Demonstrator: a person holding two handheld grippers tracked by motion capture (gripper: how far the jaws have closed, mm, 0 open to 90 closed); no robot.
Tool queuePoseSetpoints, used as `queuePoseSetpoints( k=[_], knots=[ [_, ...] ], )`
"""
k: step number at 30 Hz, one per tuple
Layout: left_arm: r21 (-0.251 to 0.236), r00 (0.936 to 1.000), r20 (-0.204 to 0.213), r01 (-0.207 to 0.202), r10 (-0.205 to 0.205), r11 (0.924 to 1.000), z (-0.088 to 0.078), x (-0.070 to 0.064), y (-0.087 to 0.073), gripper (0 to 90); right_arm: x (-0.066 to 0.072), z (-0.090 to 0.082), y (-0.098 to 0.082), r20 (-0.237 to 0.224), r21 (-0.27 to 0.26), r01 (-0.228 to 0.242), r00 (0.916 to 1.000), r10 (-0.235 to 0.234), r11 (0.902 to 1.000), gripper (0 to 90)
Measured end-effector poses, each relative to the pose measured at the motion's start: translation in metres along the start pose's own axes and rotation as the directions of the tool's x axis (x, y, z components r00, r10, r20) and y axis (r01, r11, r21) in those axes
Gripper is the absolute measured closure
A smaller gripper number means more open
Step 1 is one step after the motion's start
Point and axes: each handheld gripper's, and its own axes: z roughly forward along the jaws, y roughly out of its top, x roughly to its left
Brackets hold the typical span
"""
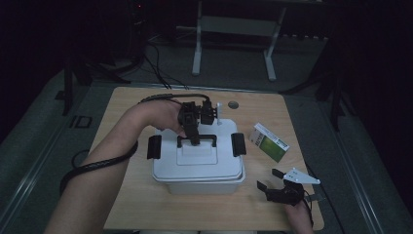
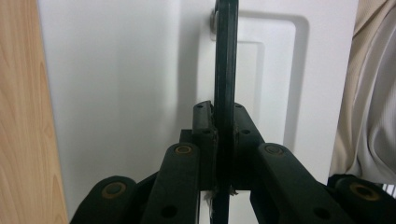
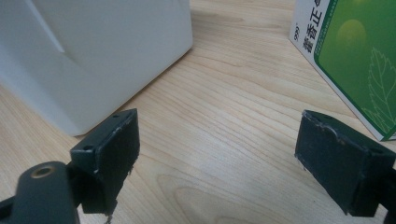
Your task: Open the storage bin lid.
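While your right hand-held gripper (image 1: 273, 181) is resting wide open near the bench's (image 1: 146, 204) front right corner, your left hand-held gripper (image 1: 195, 140) is clamping the black carry handle (image 2: 226, 70) of the white plastic storage box (image 1: 197, 168).

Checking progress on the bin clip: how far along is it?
Done: left gripper is shut on the lid's black handle. In hand: the lid sits on the white bin, both side latches look flipped out. Left: lifting the lid off; the green box lies on the table, untouched. Right gripper rests open beside it.
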Motion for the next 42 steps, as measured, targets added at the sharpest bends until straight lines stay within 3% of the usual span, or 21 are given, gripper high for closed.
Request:
queuePoseSetpoints(
  k=[9,13,24,33,38,42],
  knots=[
    [-0.011,0.9994,-0.003,0.034,-0.034,0.9994,-0.011,-0.001,-0.03,83.8,0.001,0.0,0.0,0.003,0.0,-0.004,1.0,0.004,1.0,13.6],
    [-0.023,0.9977,-0.008,0.067,-0.067,0.9975,-0.014,-0.001,-0.047,83.8,0.002,0.001,0.0,0.005,0.004,0.001,1.0,-0.001,1.0,13.6],
    [-0.023,0.9881,-0.005,0.154,-0.154,0.9878,-0.011,-0.002,-0.094,83.8,0.002,0.001,0.001,0.01,0.007,0.006,0.9999,-0.007,1.0,13.6],
    [-0.042,0.9734,-0.008,0.228,-0.229,0.9726,-0.016,-0.008,-0.136,83.8,0.002,0.001,0.0,0.014,0.012,0.005,0.9999,-0.005,0.9999,13.6],
    [-0.069,0.9604,-0.014,0.277,-0.278,0.9585,-0.02,-0.01,-0.158,83.8,0.002,0.002,0.0,0.014,0.014,0.005,0.9999,-0.005,0.9999,13.6],
    [-0.051,0.953,-0.015,0.301,-0.303,0.9521,-0.023,-0.013,-0.172,83.8,0.002,0.002,0.0,0.016,0.012,0.004,0.9999,-0.004,0.9999,13.6]
  ],
)
